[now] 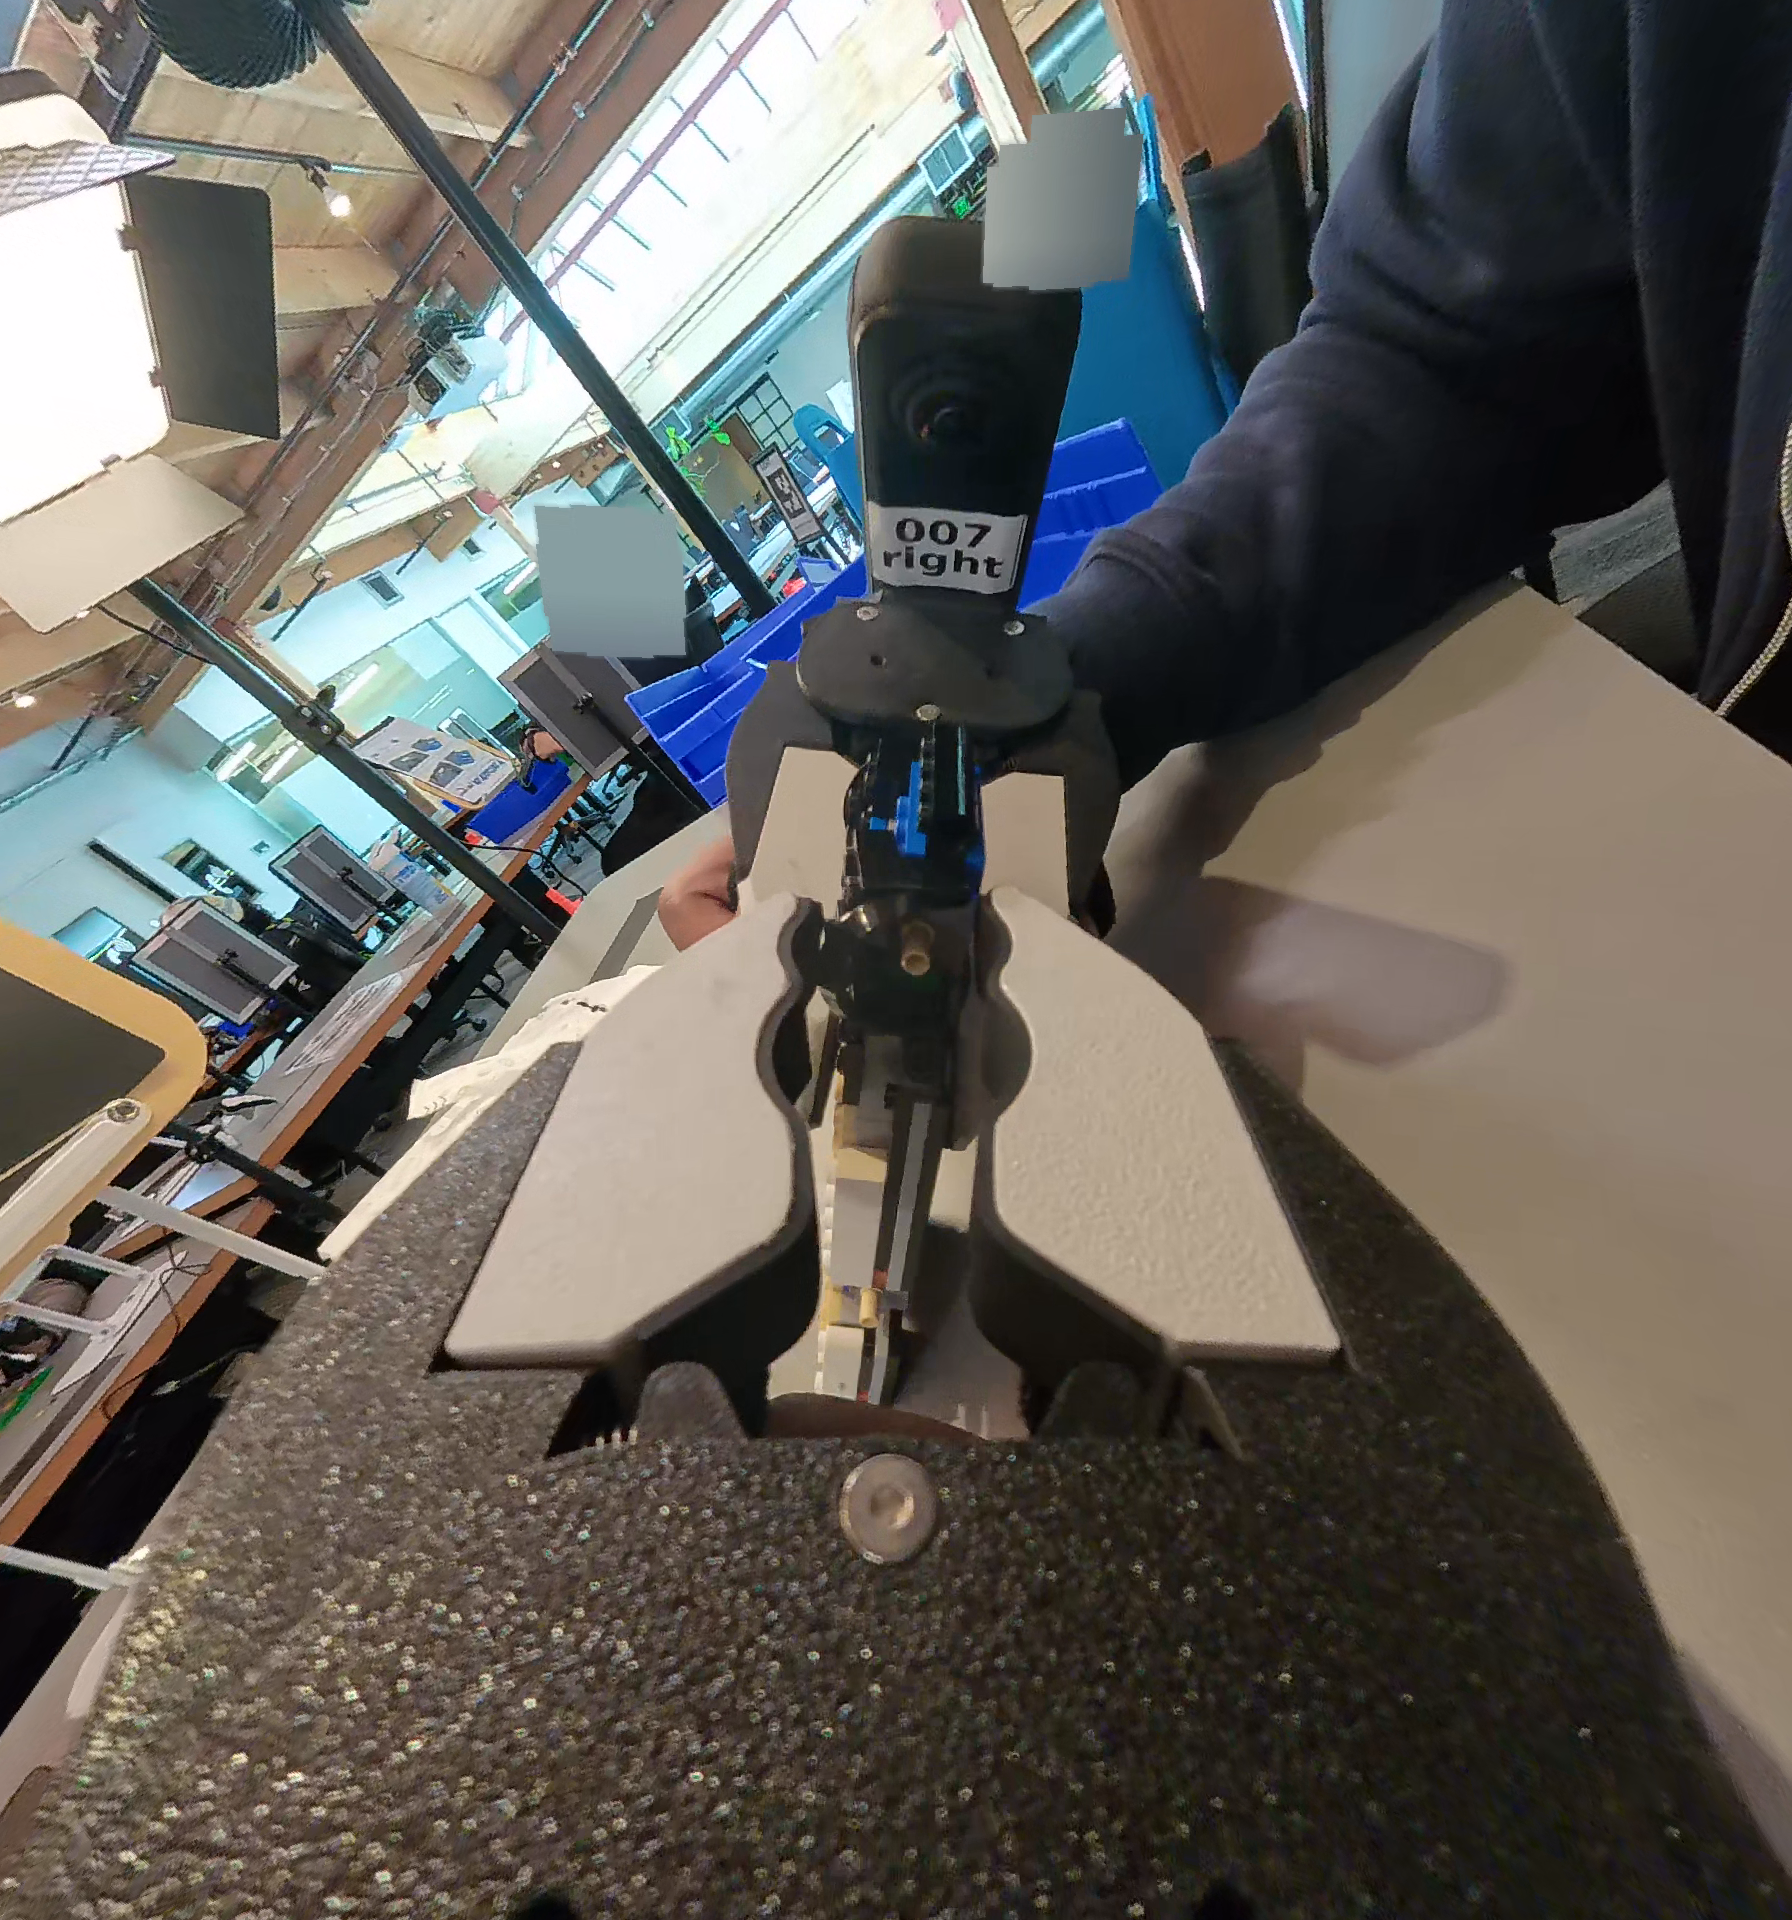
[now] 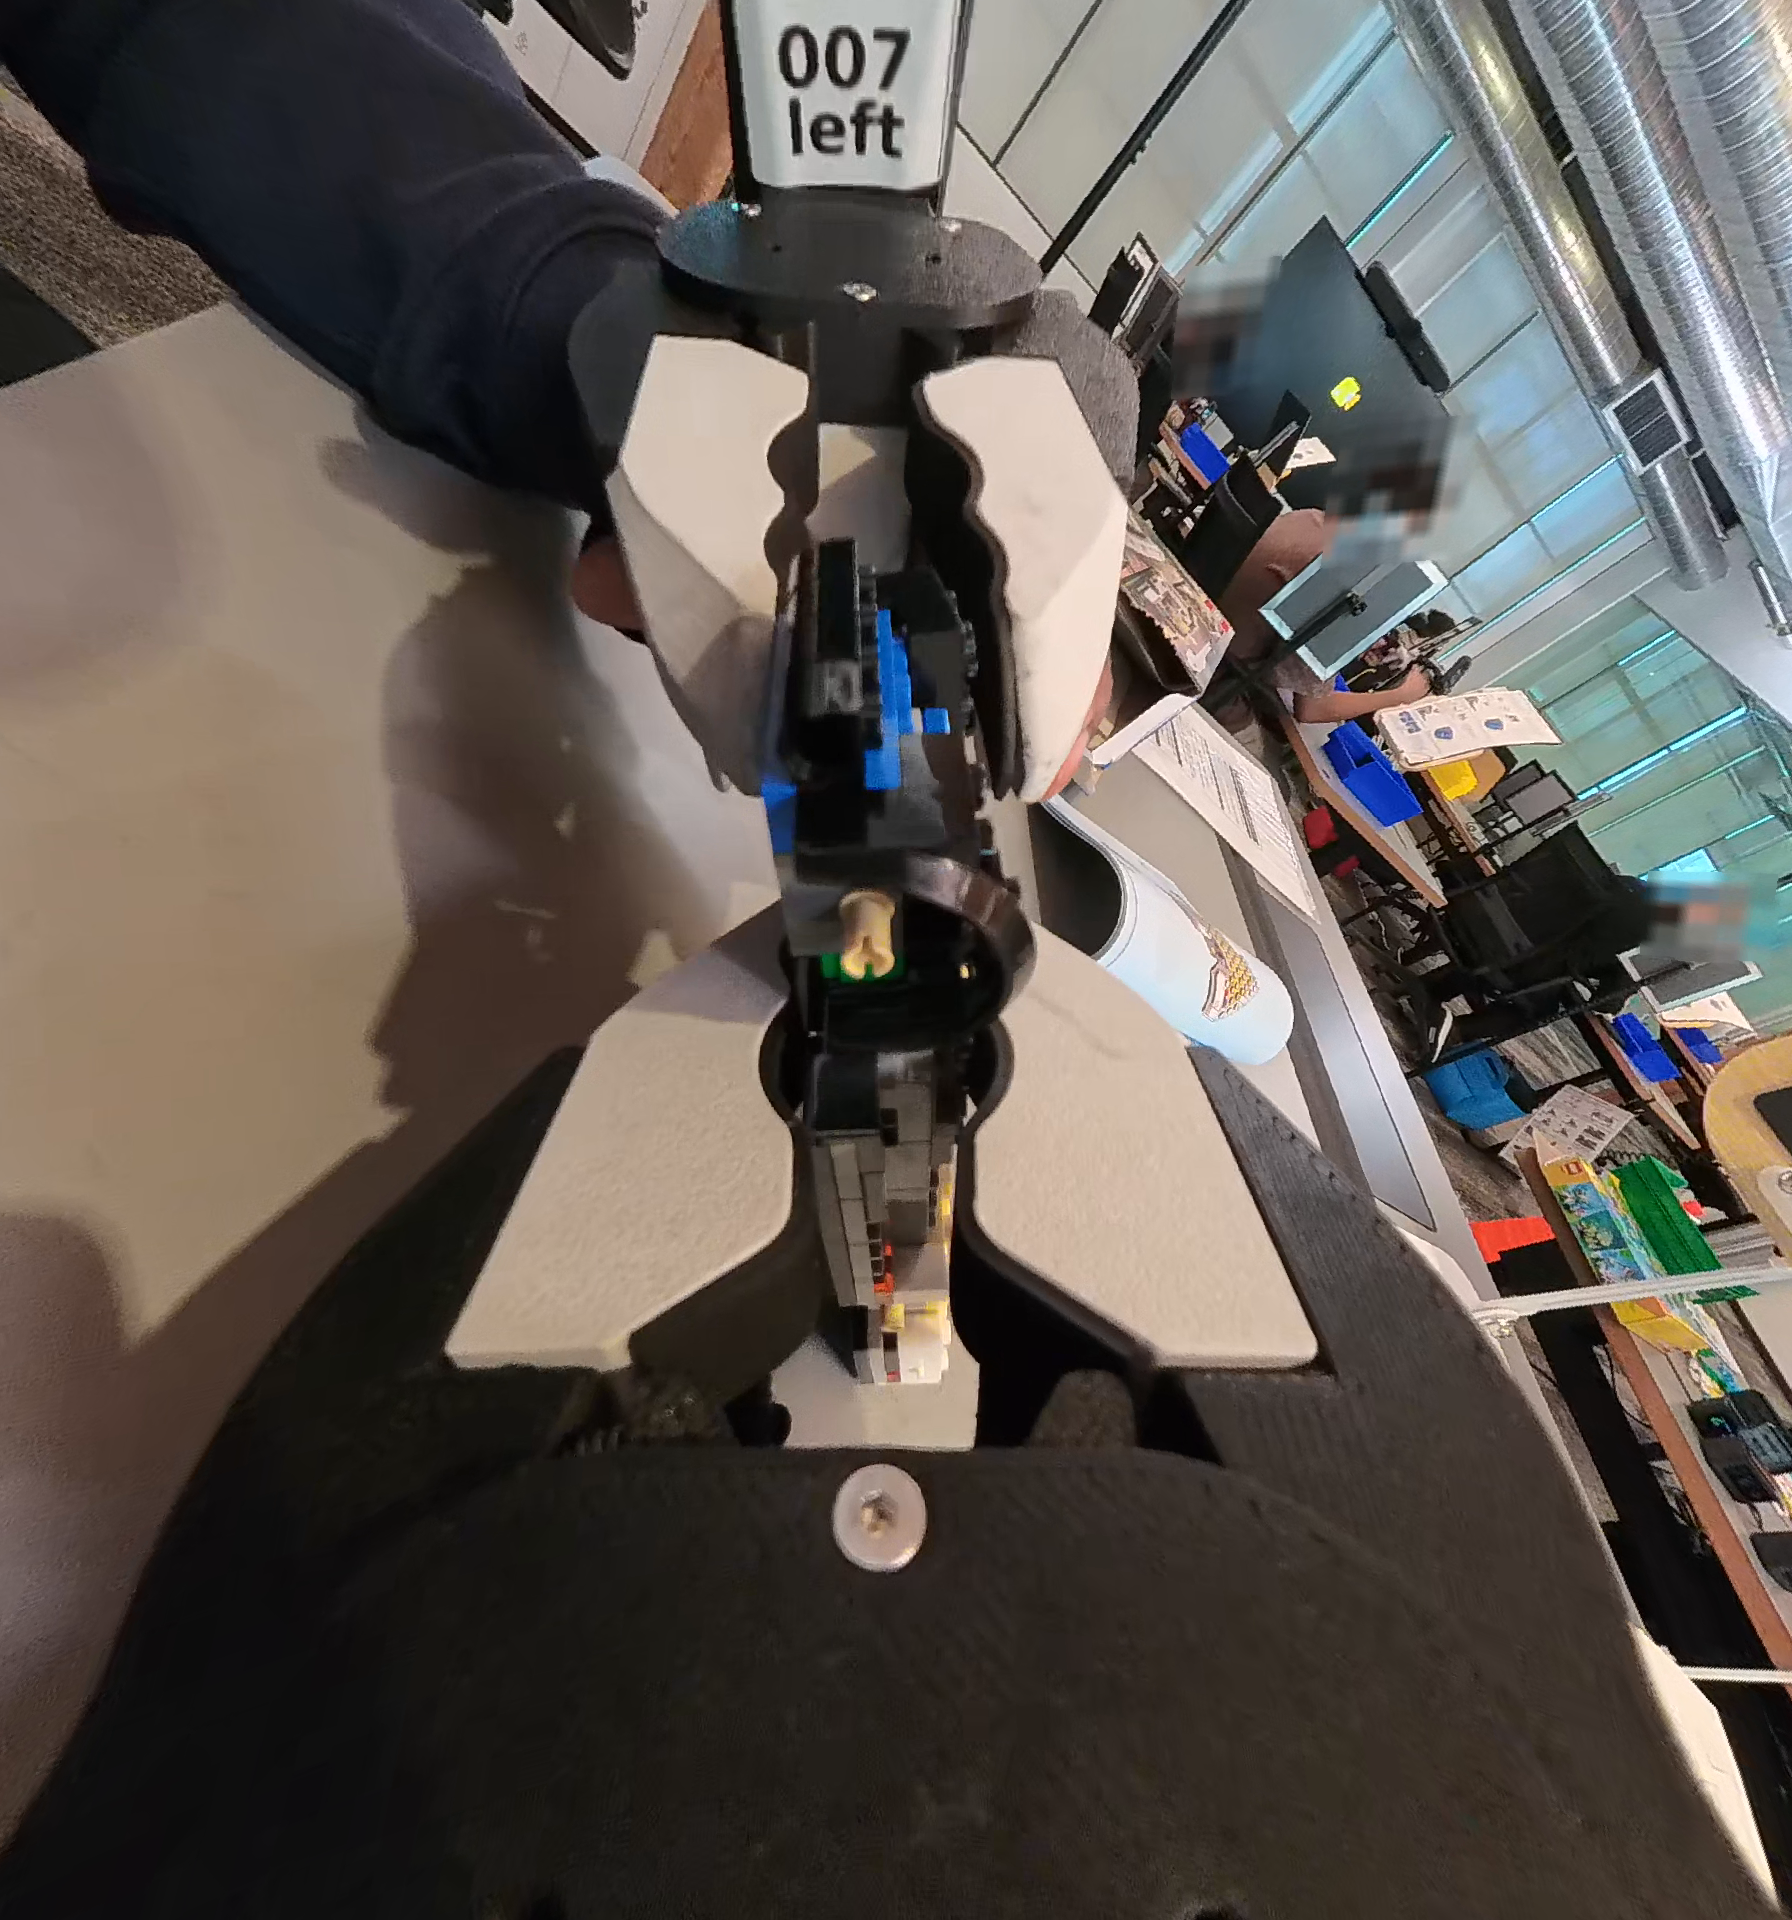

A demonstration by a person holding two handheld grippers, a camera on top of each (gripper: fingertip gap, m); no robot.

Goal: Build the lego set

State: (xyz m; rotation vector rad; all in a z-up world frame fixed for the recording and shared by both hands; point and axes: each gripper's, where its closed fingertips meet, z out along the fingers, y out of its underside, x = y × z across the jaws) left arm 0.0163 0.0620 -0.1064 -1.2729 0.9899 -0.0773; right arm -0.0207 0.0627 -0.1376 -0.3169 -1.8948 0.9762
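Both claws, the left gripper (image 1: 897, 935) and right gripper (image 2: 887, 997), clamp one long brick model (image 2: 871, 790) between them above the table (image 2: 144, 727).

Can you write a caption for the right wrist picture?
Two grippers face each other above a pale table, both clamped on one long toy-brick model.

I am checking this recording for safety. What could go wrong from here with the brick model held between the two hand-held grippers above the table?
1. The brick model is long and built of small pieces. Held at each end by the left hand-held gripper and the right hand-held gripper, it may snap apart in the middle.
2. It hangs above the table, so loose pieces could fall.
3. The tan pin sticks out and may catch.
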